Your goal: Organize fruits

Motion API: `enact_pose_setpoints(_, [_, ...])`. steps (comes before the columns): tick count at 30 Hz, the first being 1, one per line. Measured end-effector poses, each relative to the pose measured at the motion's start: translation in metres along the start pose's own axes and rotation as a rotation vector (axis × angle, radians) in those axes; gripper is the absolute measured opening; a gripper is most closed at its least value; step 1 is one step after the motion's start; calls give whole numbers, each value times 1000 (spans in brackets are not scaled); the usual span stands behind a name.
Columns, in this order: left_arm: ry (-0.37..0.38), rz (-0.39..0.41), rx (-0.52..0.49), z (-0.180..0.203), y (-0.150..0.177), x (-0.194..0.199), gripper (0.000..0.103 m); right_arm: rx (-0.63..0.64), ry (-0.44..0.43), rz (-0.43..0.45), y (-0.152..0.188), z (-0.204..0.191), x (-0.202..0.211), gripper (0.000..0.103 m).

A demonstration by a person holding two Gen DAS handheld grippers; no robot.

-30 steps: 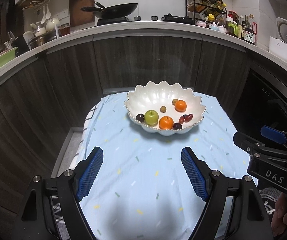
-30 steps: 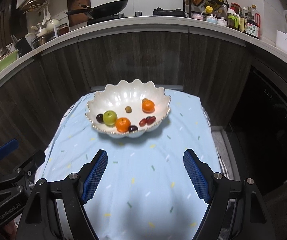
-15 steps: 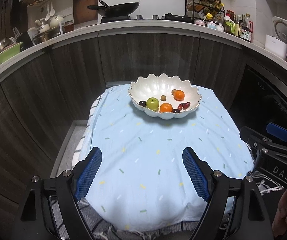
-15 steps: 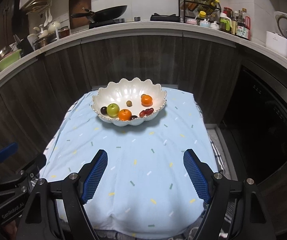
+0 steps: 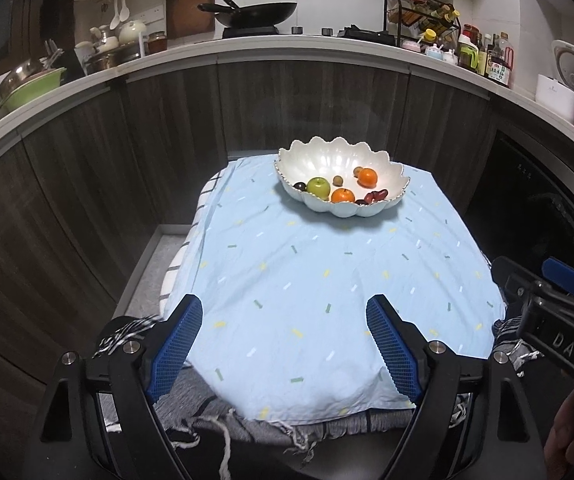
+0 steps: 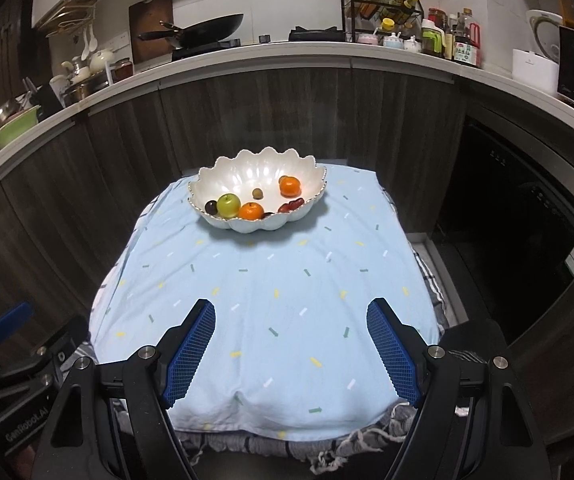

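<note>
Ahead of my grippers sits a glossy, pearly white bowl on matt, light blue cloth with a fringed grey woven layer beneath. My left gripper wears blue, rough-textured pads on matt black plastic arms with shiny metal screws. Beyond, the cabinet fronts look like dark matt wood.

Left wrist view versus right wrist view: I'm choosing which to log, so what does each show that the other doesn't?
Only the left wrist view shows the right tongs from the side and the cloth's checked edge. Only the right wrist view shows the left tongs from the side. Both show their own open tongs over the blue cloth, and the white bowl holding a green apple and two oranges.
</note>
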State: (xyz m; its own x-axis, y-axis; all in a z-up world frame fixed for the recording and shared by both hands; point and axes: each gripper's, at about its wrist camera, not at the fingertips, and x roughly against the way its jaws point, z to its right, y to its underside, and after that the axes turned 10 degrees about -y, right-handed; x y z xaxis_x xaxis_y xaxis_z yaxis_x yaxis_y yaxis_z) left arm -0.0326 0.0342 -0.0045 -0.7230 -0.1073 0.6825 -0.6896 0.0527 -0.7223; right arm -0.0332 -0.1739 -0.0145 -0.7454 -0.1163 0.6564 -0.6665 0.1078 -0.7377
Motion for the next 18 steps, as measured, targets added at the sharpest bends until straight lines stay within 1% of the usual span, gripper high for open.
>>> enact_pose_setpoints(2, [-10,10,8,-3,1,3,84,3,6,0,1,-1,2,82])
enact_pose_setpoints(11, [-23,47,7,-3,1,15,84,-13,21,34,4,3,16,84])
enact_pose_setpoints(18, [-24,51,4,-2,1,17,84,-18,14,42,5,4,18,84])
